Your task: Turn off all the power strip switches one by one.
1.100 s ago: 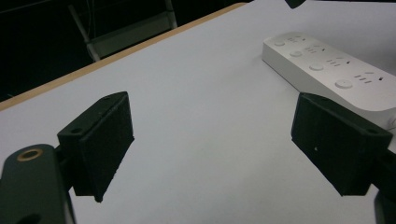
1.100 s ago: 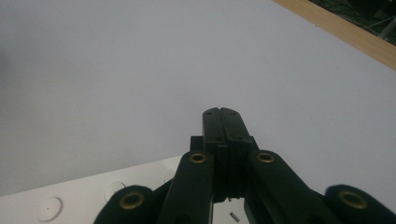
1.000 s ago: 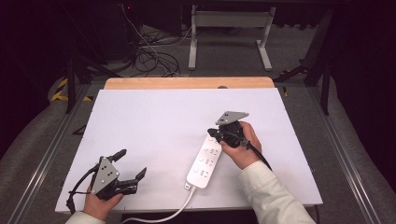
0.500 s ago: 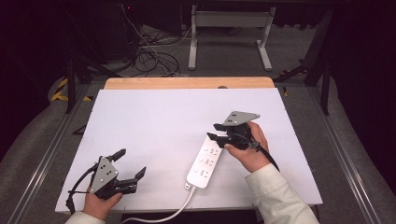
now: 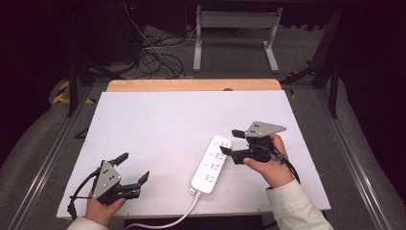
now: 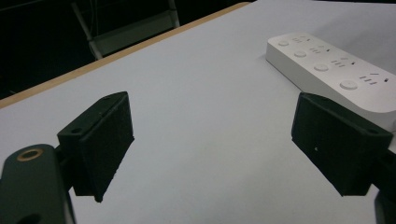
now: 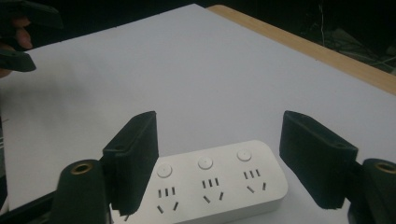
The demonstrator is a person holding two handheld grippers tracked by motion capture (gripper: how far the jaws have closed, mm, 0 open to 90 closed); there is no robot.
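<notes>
We are looking at a white power strip lying flat on the white surface, toward its near right; its sockets are sitting in a row, each beside a round button, and its white cord is running off the near edge, cut off there. Our right hand-held gripper is hovering just beside it, jaws having just been opening, nothing between them. Our left hand-held gripper is resting well apart, jaws spread and empty.
</notes>
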